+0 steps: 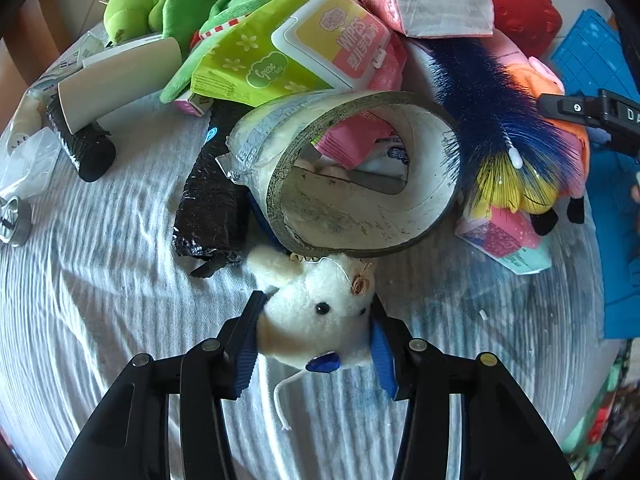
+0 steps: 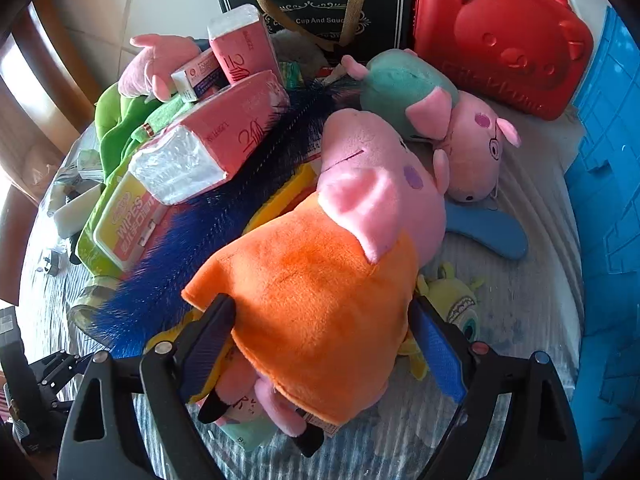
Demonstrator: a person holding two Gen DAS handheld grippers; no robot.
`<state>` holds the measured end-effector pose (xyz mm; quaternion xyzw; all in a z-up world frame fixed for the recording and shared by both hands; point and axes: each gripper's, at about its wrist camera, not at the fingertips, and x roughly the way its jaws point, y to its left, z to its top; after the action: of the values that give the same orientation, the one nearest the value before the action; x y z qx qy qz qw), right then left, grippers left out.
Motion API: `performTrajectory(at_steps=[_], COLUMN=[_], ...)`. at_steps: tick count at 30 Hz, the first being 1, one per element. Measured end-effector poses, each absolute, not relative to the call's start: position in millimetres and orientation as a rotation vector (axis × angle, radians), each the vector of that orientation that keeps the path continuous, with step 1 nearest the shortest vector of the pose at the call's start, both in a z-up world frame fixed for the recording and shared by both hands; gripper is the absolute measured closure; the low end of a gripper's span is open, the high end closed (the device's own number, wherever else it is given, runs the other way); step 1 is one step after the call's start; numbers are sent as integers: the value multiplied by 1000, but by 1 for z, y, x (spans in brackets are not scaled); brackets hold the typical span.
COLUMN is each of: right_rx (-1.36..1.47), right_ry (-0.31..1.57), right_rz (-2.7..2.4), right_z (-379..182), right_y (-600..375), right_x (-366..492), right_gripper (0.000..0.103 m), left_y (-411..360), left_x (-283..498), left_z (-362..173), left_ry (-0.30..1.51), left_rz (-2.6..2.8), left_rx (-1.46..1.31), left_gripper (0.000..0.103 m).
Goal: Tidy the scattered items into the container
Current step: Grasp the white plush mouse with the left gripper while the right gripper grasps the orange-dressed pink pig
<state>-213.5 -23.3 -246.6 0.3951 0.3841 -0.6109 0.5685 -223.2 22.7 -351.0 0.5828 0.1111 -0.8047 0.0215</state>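
Observation:
My left gripper [image 1: 316, 332] is shut on a small white plush mouse [image 1: 316, 312], held just in front of a large roll of tape [image 1: 344, 176] on the striped cloth. My right gripper [image 2: 320, 340] is closed around the orange dress of a pink pig plush [image 2: 320, 280]; its pads [image 2: 438, 352] press the fabric on both sides. The blue crate [image 2: 612, 160] stands at the right edge; it also shows in the left wrist view [image 1: 616, 208]. A blue feather duster [image 1: 480, 92] lies across the pile.
A pile fills the back: green plush [image 1: 160, 4], wipes pack [image 1: 340, 40], pink tissue packs [image 2: 224, 136], black bag rolls [image 1: 212, 192], a second pig plush [image 2: 472, 152], a red bear case [image 2: 504, 40], a black gift bag [image 2: 320, 12], a yellow toy [image 2: 460, 308].

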Motion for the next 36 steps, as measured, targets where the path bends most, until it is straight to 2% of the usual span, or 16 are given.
performTrajectory(at_steps=[5, 8, 12, 15, 29, 32, 36], right_rx=[955, 1013, 981, 963, 930, 916, 897], right_ry=[918, 894, 895, 883, 834, 821, 800], right_rz=[-1443, -1433, -1440, -1443, -1451, -1450, -1453], right_z=[-261, -269, -261, -254, -218, -208, -192], right_y=[-29, -29, -23, -17, 12, 21, 32], right_x=[-214, -221, -217, -213, -202, -199, -196], right_gripper=[6, 5, 28, 34, 37, 37, 37], left_y=[23, 23, 19, 19, 27, -11, -21], left_x=[-215, -210, -203, -198, -178, -177, -158], left_z=[-346, -343, -334, -328, -298, -298, -293], left_ry=[372, 380, 401, 403, 431, 439, 439], left_rz=[-2510, -2506, -2510, -2513, -2523, -2527, -2530], left_rx=[1795, 1790, 1766, 1751, 1678, 1663, 1639], left_gripper=[57, 57, 57, 57, 58, 58, 58])
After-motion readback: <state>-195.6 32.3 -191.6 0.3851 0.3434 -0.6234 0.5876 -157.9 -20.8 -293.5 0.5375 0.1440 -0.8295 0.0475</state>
